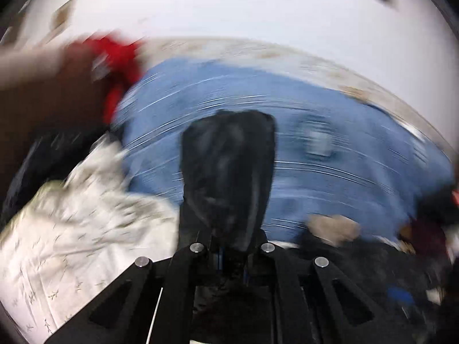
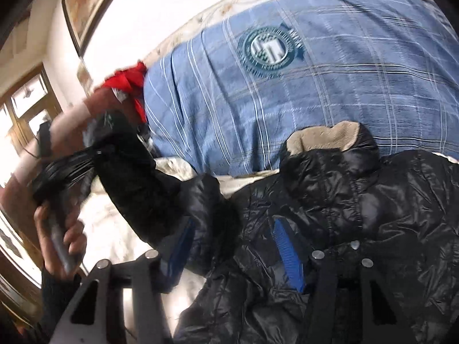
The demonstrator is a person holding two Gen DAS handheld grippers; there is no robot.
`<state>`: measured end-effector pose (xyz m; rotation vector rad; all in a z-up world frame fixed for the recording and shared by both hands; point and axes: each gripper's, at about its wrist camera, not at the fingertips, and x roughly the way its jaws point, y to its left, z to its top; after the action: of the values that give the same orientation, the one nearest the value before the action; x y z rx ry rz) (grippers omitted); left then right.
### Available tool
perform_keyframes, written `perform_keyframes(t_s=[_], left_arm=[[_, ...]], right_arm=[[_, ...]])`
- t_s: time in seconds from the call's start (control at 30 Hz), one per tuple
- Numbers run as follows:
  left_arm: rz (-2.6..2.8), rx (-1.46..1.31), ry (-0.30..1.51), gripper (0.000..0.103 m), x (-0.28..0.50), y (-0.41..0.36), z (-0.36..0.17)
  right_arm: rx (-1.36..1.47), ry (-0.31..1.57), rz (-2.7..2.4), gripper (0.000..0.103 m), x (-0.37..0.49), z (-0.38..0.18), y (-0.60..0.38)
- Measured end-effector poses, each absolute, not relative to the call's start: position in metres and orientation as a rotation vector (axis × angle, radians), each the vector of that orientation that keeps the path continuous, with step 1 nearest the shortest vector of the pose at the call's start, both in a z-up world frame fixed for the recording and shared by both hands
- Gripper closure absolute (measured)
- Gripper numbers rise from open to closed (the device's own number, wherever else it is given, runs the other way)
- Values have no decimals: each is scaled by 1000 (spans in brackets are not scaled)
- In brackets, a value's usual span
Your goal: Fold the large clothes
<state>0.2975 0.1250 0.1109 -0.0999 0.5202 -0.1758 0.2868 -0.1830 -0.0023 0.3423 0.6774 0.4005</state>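
Note:
A shiny black puffer jacket [image 2: 358, 200] with a beige fleece collar [image 2: 324, 137] lies on the bed, low in the right wrist view. My right gripper [image 2: 232, 246] is open, its blue pads [image 2: 287, 252] on either side of a fold of the jacket, not pinching it. My left gripper [image 1: 229, 183] is shut on the jacket's black sleeve [image 1: 226, 154], which covers its fingertips. In the right wrist view the sleeve [image 2: 137, 177] stretches up left to the left gripper [image 2: 66, 172], held by a hand. The left wrist view is motion-blurred.
A blue plaid blanket [image 2: 287, 86] with a round emblem [image 2: 266, 48] covers the bed behind the jacket. A red garment [image 2: 129, 83] lies at its left end. A white patterned sheet [image 1: 71, 229] lies below. A framed picture [image 2: 86, 3] hangs on the wall.

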Motion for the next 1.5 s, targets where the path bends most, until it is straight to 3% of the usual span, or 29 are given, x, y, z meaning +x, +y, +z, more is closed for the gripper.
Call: perform_keyframes(t_s=[0.1,0.17,0.23,0.57,0.67,0.77,0.83,0.9,0.93,1.0,1.03,1.1,1.13,1.17,1.2,1.23,1.37,1.5], left_arm=[[-315,23,506,94,249,47,113],[-385,91,527,94,219,0,99],[-414,190,537,94,198,-49,73],[-385,306,647,94,187,-153,-8],[-377,337,655,94,190,-175,-18],[-352,359,662,94,186,-190,-24],[-356,357,677,94,186,-194,-29],[-356,383,679,94,190,-206,-29],[-359,393,676,94,183,-208,-30],[-388,375,673,93,183,-215,-25],[-456,319,693,88,183,-213,-21],[-585,221,763,80,183,-202,-11],[-620,185,767,71,180,-194,-6],[-643,154,755,49,174,-181,-1],[-634,128,737,35,169,-165,4],[-617,105,724,15,166,-151,5],[-498,55,763,12,183,-91,-4],[-297,-31,840,12,235,-32,-26]], right_arm=[[475,658,431,37,270,4,-229],[540,648,441,23,261,6,-255],[611,644,450,20,251,5,-282],[1067,736,601,19,244,-71,-381],[1049,751,608,19,246,-73,-388],[928,893,539,19,260,-84,-369],[969,926,530,24,265,-97,-371],[1008,918,507,41,266,-103,-385],[1004,909,491,62,265,-101,-389],[977,871,461,78,265,-91,-398],[955,830,447,95,263,-79,-404],[877,749,376,95,263,-51,-420],[834,727,331,95,264,-40,-427],[794,689,286,96,263,-27,-435],[784,676,263,96,262,-21,-441],[768,672,229,96,262,-18,-447],[606,796,74,92,273,-52,-438],[634,897,0,91,270,-87,-444]])
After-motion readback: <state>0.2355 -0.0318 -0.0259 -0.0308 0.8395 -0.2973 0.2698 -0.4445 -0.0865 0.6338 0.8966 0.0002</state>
